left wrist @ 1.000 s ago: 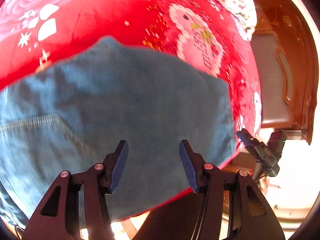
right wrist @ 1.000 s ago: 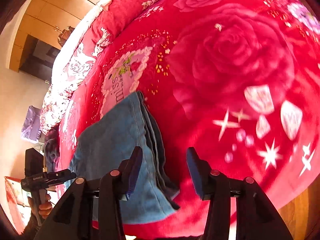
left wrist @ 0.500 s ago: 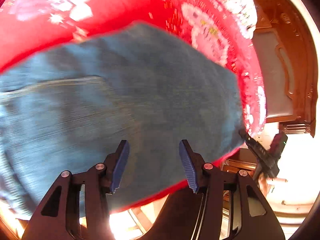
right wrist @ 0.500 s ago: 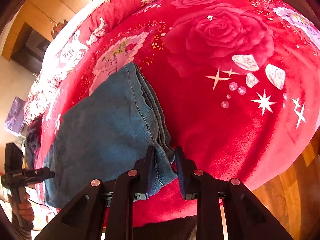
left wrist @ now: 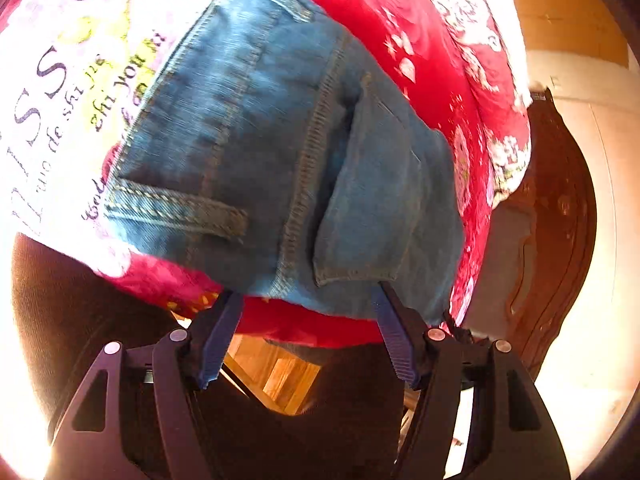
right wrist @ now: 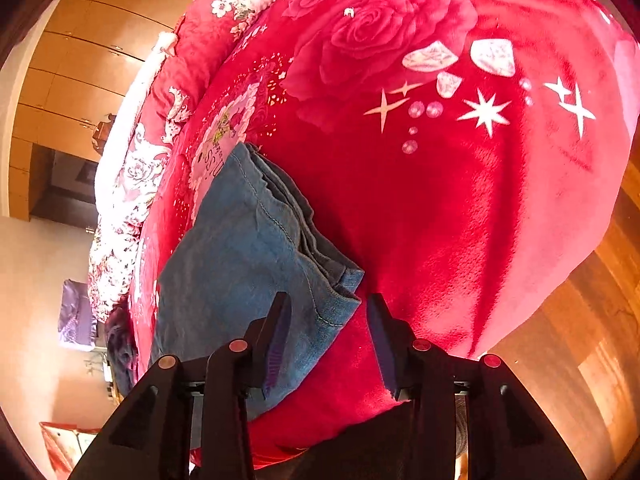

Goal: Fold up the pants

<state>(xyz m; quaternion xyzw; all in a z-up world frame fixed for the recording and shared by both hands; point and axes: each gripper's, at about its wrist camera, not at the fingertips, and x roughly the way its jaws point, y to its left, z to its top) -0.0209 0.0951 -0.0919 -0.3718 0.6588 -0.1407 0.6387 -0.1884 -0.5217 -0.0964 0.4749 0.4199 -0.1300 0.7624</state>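
Red blanket (right wrist: 460,208) | jeans (right wrist: 240,264) released (folded); right claw (right wrist: 328,340) reopened; left claw (left wrist: 308,336) widened, empty

The red blanket (left wrist: 420,28) carries a pale printed patch (left wrist: 52,92) with dark lettering — large letters "SS", and smaller script reading roughly "de shi" and "you" — the rest is partly covered by the jeans (left wrist: 280,152) or too blurred to read.

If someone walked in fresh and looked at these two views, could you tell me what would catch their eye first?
The vivid red rose-print blanket fills both views, with white stars and gem shapes on the right in the right wrist view. On it, near the bed's edge, lie the folded blue jeans, back pocket and seams facing up. The left gripper and right gripper stand open over the jeans' near edge.
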